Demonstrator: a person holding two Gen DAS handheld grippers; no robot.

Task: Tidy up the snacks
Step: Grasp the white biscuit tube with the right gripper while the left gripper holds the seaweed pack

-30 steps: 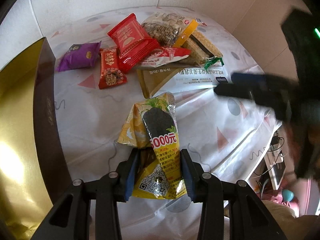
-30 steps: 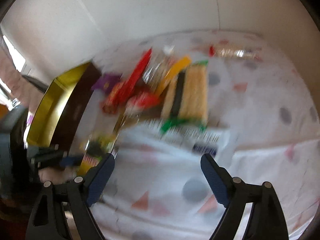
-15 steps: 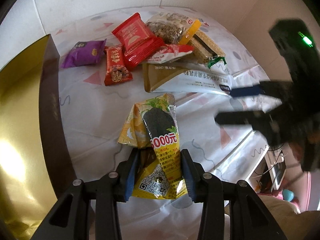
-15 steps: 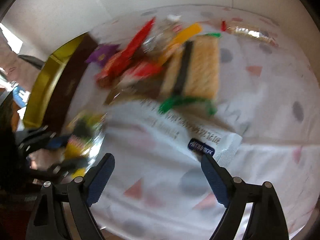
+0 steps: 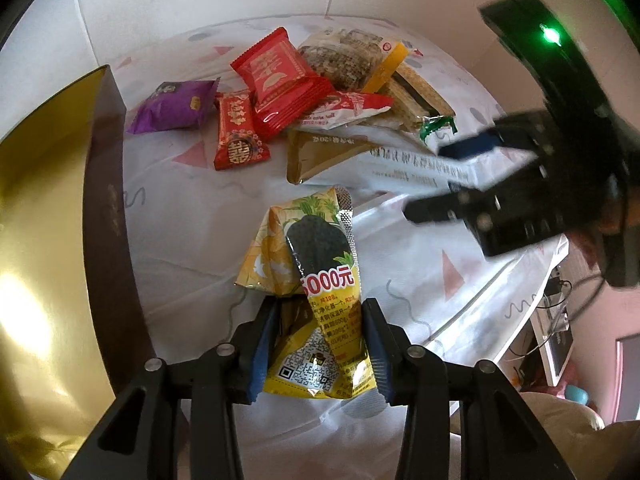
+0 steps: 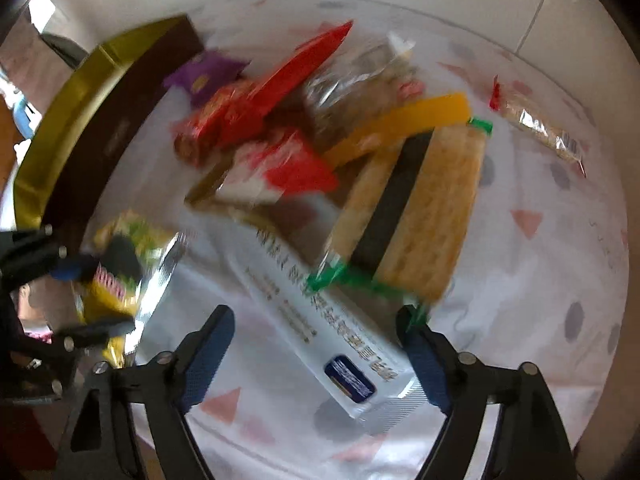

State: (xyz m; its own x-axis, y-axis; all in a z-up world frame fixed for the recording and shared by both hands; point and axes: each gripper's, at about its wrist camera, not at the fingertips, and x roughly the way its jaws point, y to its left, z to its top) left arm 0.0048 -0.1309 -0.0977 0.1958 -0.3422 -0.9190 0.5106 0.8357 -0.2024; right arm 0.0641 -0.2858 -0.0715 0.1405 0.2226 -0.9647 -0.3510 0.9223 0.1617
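Left gripper (image 5: 318, 354) clamped on yellow snack packet (image 5: 320, 300) beside gold box (image 5: 52, 240); right gripper (image 6: 316, 354) spread wide over white packet (image 6: 320, 320).

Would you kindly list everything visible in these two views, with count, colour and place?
Yellow packets: two, yellow, clamped in the left hand-held gripper.
White pouch: one, white and tan, between the right hand-held gripper's open fingers.
Cracker pack: one, beige with a dark stripe, on the pouch's far end.
Red packets: two, red, in the pile.
Red-white wrapper: one, mid-pile.
Purple packet: one, purple, pile's left.
Grain bag: one, clear with an orange edge, pile's rear.
Bar: one, clear wrapper, apart at far right.
Box: one, gold inside and brown outside, left.
Tablecloth: one, white, patterned.
Left hand-held gripper: shut.
Right hand-held gripper: open.
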